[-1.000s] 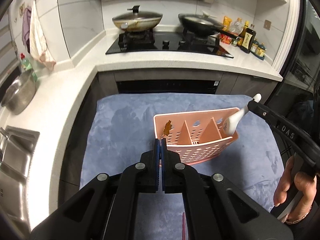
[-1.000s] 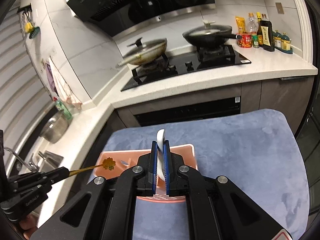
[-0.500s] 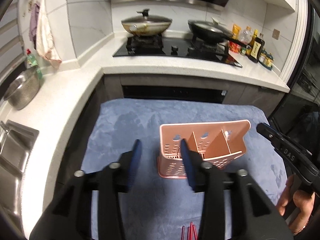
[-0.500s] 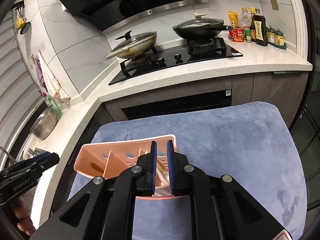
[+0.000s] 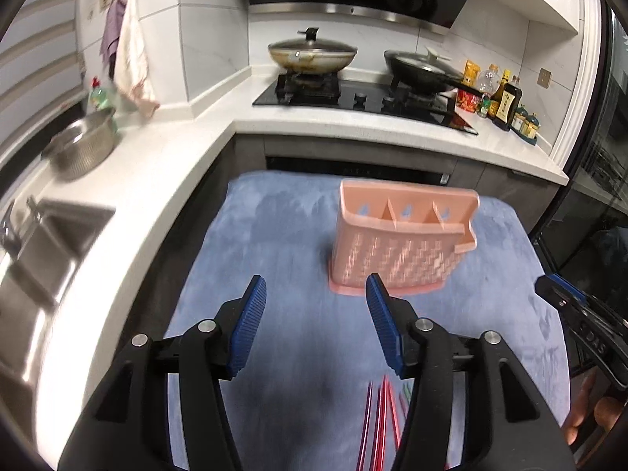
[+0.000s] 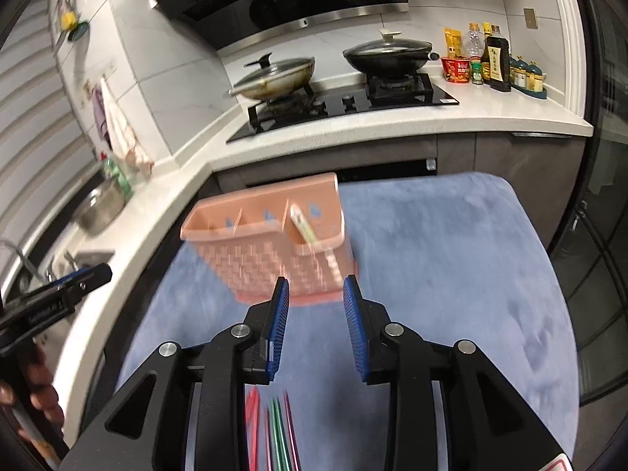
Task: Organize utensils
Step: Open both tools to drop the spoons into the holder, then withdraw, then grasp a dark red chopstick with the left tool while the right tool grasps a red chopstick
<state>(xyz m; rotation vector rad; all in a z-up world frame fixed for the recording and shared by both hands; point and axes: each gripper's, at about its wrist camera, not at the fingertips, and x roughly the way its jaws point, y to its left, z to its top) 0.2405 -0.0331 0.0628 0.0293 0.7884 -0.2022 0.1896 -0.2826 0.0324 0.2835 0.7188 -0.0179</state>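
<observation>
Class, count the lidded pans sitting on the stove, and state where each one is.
2. The pale pan sits on the left burner; the black pan sits on the right burner, beside the bottles. None seems hidden.

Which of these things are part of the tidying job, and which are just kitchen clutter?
Part of the job: pink utensil holder; white spoon standing in its end compartment; coloured chopsticks on the blue mat; left gripper and right gripper, both empty.

Just lying about: two lidded pans; sauce bottles; metal colander; hanging cloths.
</observation>
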